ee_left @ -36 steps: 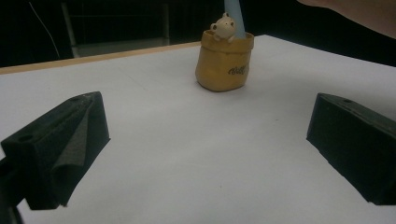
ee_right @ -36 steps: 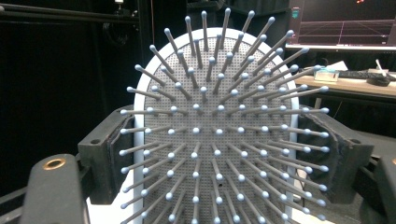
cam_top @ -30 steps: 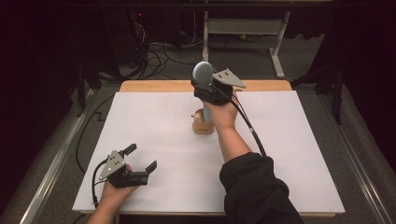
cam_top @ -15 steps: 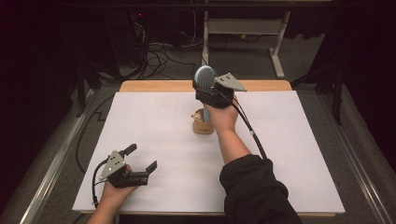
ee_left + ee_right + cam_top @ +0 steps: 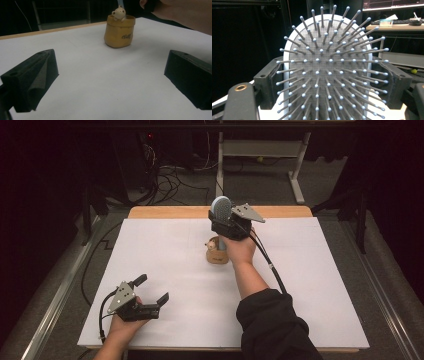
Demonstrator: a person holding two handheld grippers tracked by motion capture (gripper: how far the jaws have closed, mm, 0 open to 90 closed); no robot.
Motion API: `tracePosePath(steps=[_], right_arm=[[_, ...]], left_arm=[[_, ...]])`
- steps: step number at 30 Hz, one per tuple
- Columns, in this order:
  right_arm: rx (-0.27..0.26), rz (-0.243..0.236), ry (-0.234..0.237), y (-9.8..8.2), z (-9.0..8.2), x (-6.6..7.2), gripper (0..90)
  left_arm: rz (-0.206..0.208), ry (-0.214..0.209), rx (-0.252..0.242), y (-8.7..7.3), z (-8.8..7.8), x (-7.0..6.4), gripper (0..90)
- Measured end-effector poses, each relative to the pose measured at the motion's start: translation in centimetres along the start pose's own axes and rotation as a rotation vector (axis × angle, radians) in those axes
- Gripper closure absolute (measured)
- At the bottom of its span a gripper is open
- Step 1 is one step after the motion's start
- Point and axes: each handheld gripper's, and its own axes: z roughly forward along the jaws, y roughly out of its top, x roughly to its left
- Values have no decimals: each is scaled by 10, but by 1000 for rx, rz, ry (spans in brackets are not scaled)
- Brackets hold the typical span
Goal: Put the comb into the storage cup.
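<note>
A grey-blue hairbrush (image 5: 329, 65) with a white rim and many ball-tipped bristles stands upright between my right gripper's jaws, which press on both its sides. In the high view that right gripper (image 5: 223, 219) holds the hairbrush (image 5: 220, 207) head up, just above a tan pot-shaped holder (image 5: 217, 254) with a small bear figure on its rim. The same holder (image 5: 119, 31) stands ahead in the left gripper view. My left gripper (image 5: 152, 289) rests near the table's front left, jaws wide apart with nothing between them.
A white sheet (image 5: 310, 285) covers the wooden table (image 5: 170, 212). Cables (image 5: 170, 175) and a metal desk frame (image 5: 260, 150) lie on the floor behind the table. A metal rail (image 5: 60, 290) runs along the left side.
My right gripper with the hairbrush has shifted very slightly over the holder. The left gripper has stayed where it was.
</note>
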Motion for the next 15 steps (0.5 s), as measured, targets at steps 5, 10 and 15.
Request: tracePosePath(steps=[5,10,15], right_arm=[[-3,3,-3,0,-1,0,203],[-8,5,-4,-1,-3,0,202],[-6,16,-3,-1,-3,-3,202]], left_arm=[[-1,1,-1,0,0,0,0],[-5,3,-5,0,0,-1,0],[1,-1,-1,0,0,0,0]])
